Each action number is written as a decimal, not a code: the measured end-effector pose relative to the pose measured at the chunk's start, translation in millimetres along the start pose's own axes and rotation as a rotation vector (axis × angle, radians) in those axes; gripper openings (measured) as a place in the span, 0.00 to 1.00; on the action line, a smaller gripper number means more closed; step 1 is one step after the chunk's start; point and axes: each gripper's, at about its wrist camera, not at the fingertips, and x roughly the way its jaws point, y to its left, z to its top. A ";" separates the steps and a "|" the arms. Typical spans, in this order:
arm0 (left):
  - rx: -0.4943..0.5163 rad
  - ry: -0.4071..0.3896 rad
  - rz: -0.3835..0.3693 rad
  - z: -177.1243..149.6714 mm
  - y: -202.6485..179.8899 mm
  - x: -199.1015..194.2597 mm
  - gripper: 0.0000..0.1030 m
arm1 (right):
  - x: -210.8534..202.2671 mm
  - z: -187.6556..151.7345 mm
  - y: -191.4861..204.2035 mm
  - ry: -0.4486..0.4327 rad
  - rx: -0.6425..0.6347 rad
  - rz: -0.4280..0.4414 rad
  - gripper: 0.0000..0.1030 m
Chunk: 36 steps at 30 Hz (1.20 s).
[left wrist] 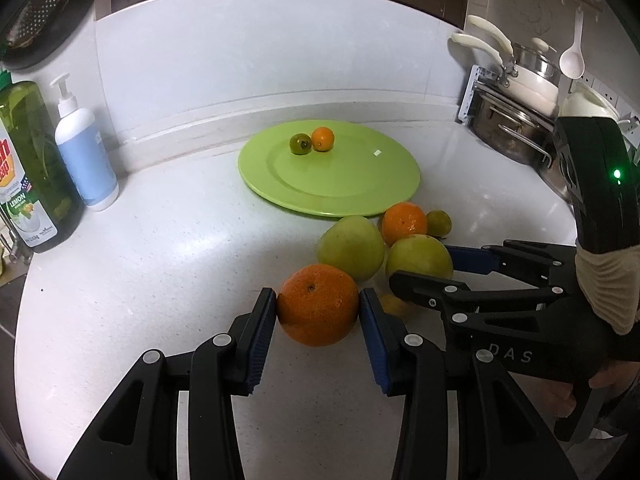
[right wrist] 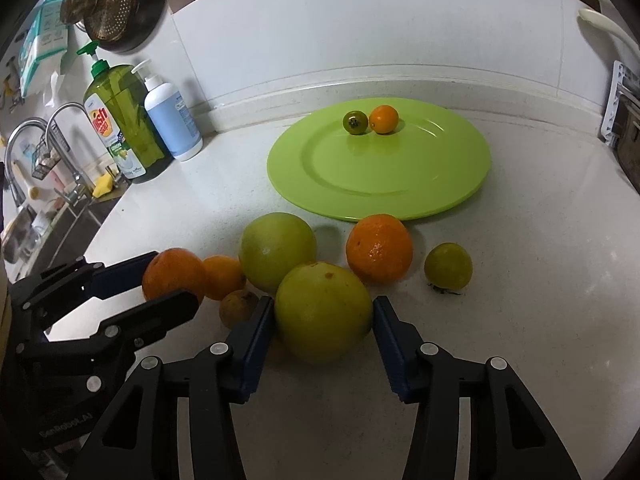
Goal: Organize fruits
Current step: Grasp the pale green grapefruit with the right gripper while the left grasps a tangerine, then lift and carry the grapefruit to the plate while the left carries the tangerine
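A green plate (left wrist: 360,188) (right wrist: 440,184) sits at the back of the white counter and holds a small dark green fruit (left wrist: 300,143) (right wrist: 355,122) and a small orange fruit (left wrist: 322,138) (right wrist: 383,119). My left gripper (left wrist: 319,306) is shut on a large orange (left wrist: 318,304) (right wrist: 170,274) resting on the counter. My right gripper (right wrist: 323,314) (left wrist: 444,264) has its pads against a big green fruit (right wrist: 322,312) (left wrist: 418,262). Beside them lie another big green fruit (right wrist: 277,256) (left wrist: 351,246), an orange (right wrist: 379,248) (left wrist: 404,222), a small green fruit (right wrist: 448,266) (left wrist: 439,223) and two small orange-yellow fruits (right wrist: 224,276).
A green dish-soap bottle (left wrist: 28,168) (right wrist: 120,120) and a white-blue pump bottle (left wrist: 86,152) (right wrist: 172,120) stand at the left wall. Pots on a rack (left wrist: 516,120) stand at the right. A sink with taps (right wrist: 44,184) lies far left.
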 end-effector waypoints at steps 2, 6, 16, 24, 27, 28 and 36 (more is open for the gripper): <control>-0.003 -0.008 -0.002 0.2 0.2 -3.3 0.41 | -3.0 -1.0 -0.3 -0.004 0.002 -0.004 0.49; -0.003 -0.027 -0.008 1.8 -1.2 -9.9 0.41 | -12.8 -2.6 -2.5 -0.015 0.014 -0.010 0.49; 0.014 -0.080 -0.026 9.0 -11.3 -28.9 0.41 | -48.9 -3.8 -7.7 -0.056 0.033 -0.038 0.49; 0.028 -0.139 -0.038 23.2 -18.9 -44.7 0.41 | -79.2 6.6 -9.0 -0.131 0.036 -0.070 0.49; 0.035 -0.165 -0.037 31.4 -19.8 -49.8 0.41 | -88.8 12.7 -9.2 -0.163 0.031 -0.080 0.49; 0.036 -0.172 -0.038 34.0 -19.7 -51.0 0.41 | -90.9 15.2 -9.1 -0.170 0.028 -0.085 0.49; 0.057 -0.221 -0.011 61.0 -19.2 -53.8 0.41 | -100.8 39.0 -14.7 -0.222 0.017 -0.115 0.49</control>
